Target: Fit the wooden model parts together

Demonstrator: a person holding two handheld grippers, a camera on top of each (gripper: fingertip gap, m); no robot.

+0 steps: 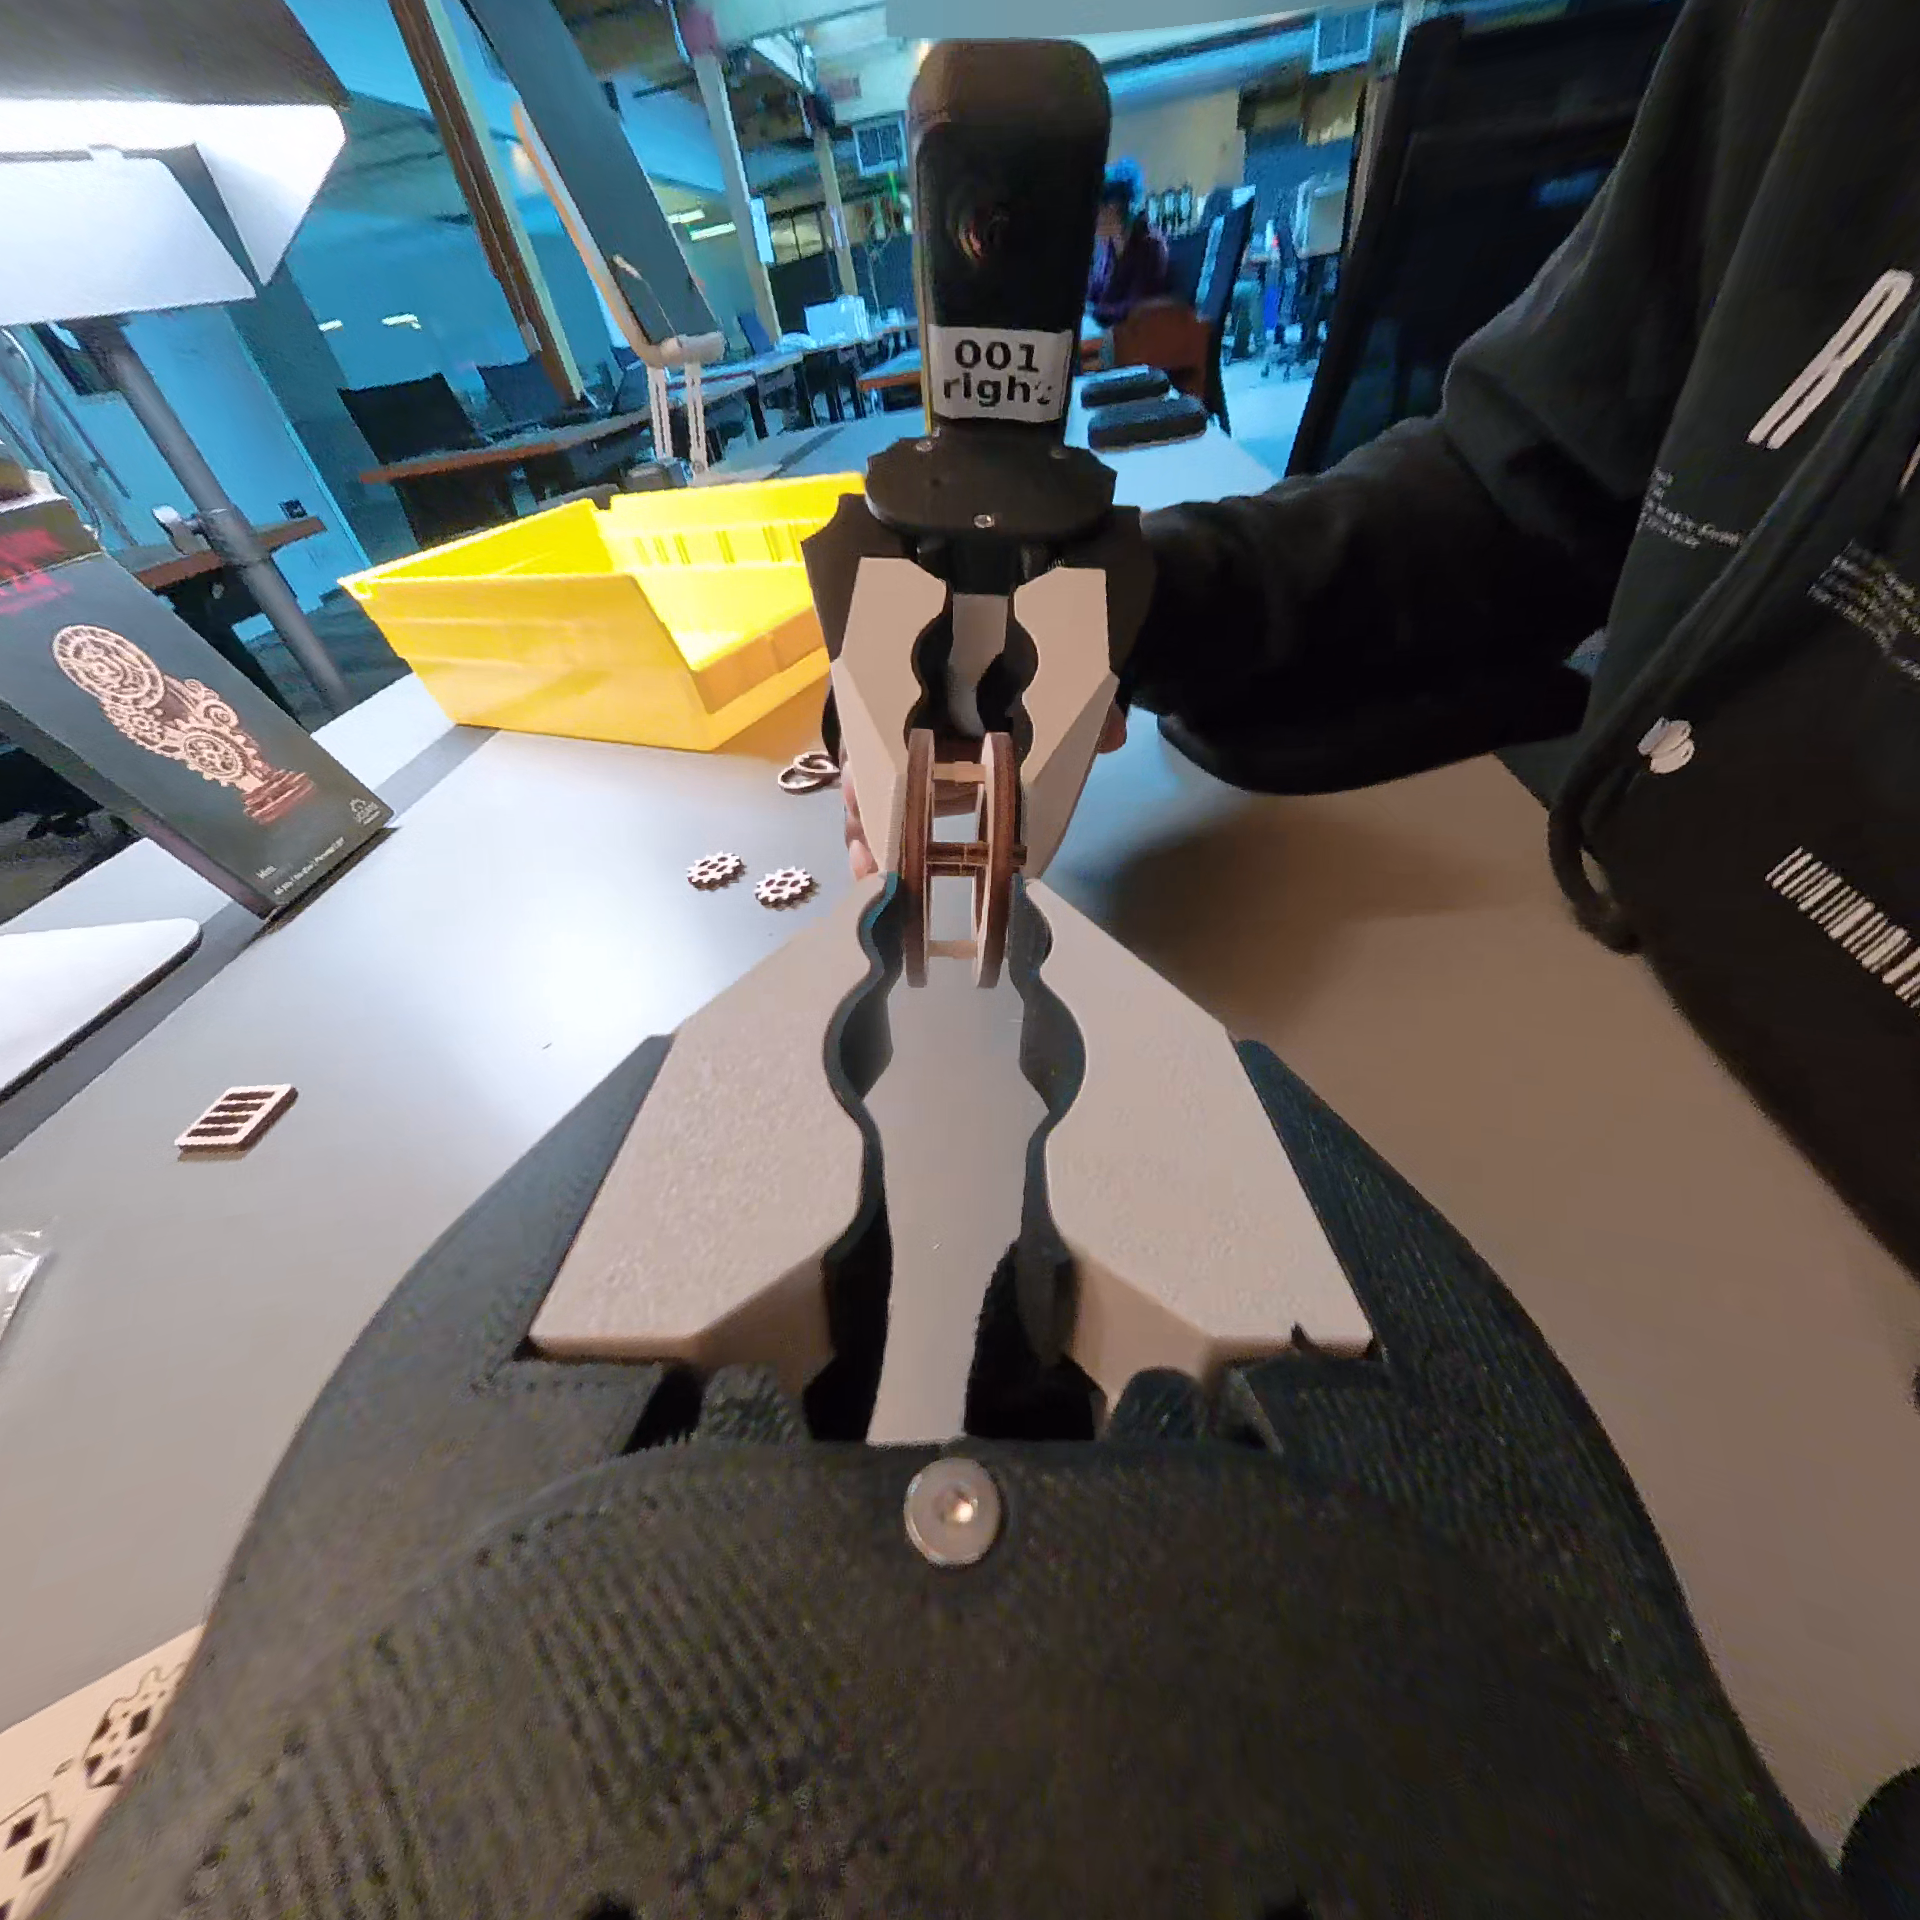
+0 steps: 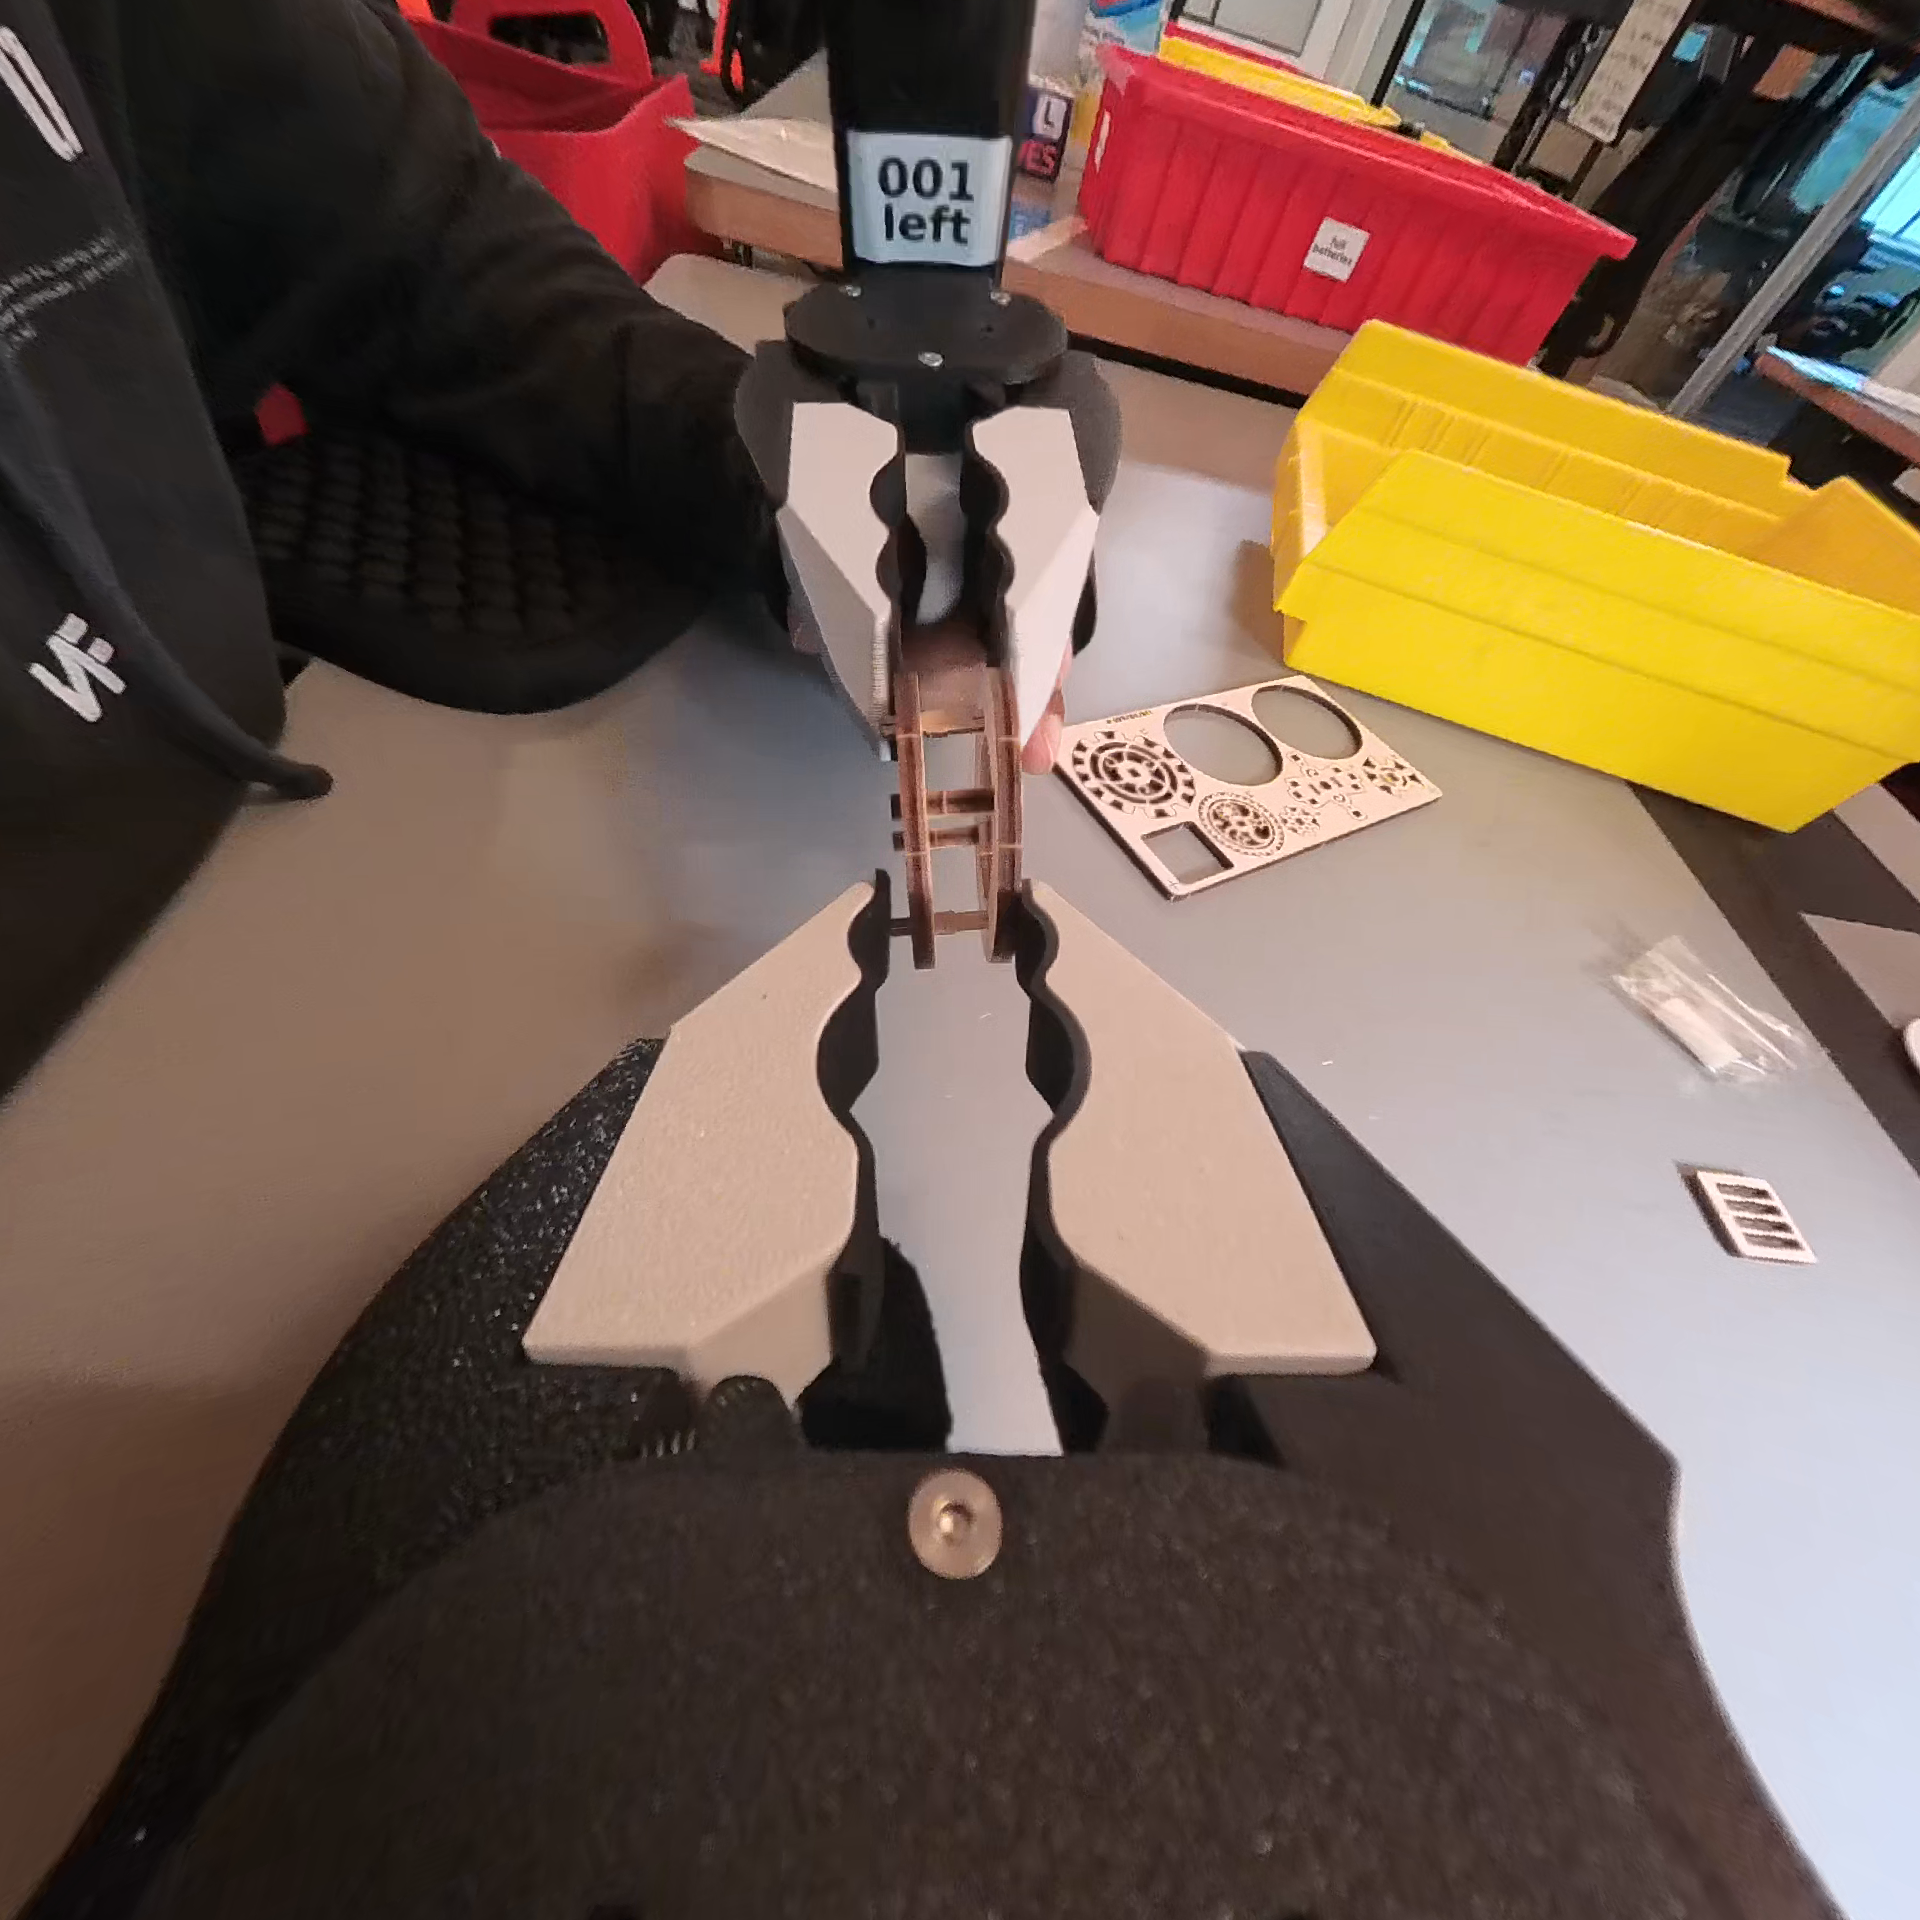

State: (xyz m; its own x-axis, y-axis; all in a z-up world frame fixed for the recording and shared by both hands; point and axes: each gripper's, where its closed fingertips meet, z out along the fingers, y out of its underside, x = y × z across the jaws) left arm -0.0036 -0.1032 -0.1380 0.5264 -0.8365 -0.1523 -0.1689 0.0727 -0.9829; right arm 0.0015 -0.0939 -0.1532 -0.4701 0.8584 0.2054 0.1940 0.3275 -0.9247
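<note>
While both grippers clamp it, left gripper (image 1: 951, 935), right gripper (image 2: 951, 914), dark-brown two-disc wooden wheel (image 1: 951, 862), pale cross-rungs.

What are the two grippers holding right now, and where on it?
Both hold the wooden wheel assembly: the left gripper clamps the outer faces of its two discs at one edge, the right gripper at the opposite edge.

Two claws (image 1: 951, 904) (image 2: 951, 904), one wheel assembly (image 1: 951, 852), two loose gears (image 1: 715, 869) (image 1: 784, 886).
</note>
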